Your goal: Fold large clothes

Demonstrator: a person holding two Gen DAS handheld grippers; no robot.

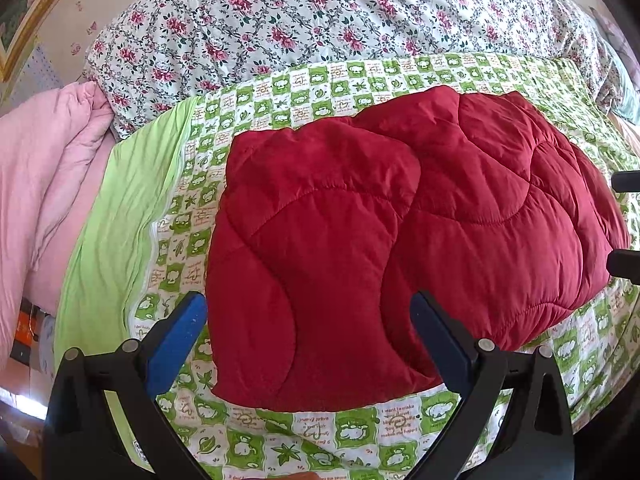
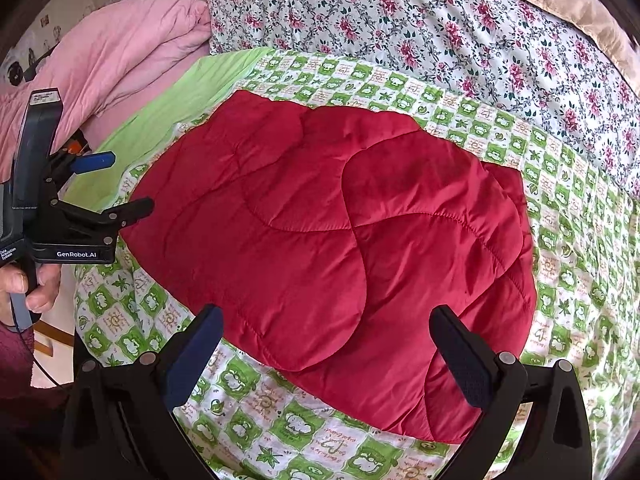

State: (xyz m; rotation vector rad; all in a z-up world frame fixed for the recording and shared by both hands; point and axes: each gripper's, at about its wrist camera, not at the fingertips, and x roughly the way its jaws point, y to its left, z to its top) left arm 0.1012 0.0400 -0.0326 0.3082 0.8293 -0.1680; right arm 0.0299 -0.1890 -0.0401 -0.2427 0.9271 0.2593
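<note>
Red jacket folded on the bed

We hold the left tool [image 1: 308,320] and the right tool [image 2: 326,332] wide apart and empty above the red jacket [image 2: 336,248], which lies folded on the green checked quilt [image 2: 568,280], near the pink blanket [image 2: 132,48] and flowered duvet [image 2: 440,28].

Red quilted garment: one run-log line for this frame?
garment: red quilted garment folded, on green patterned quilt | left gripper: open, empty | right gripper: open, empty
</note>
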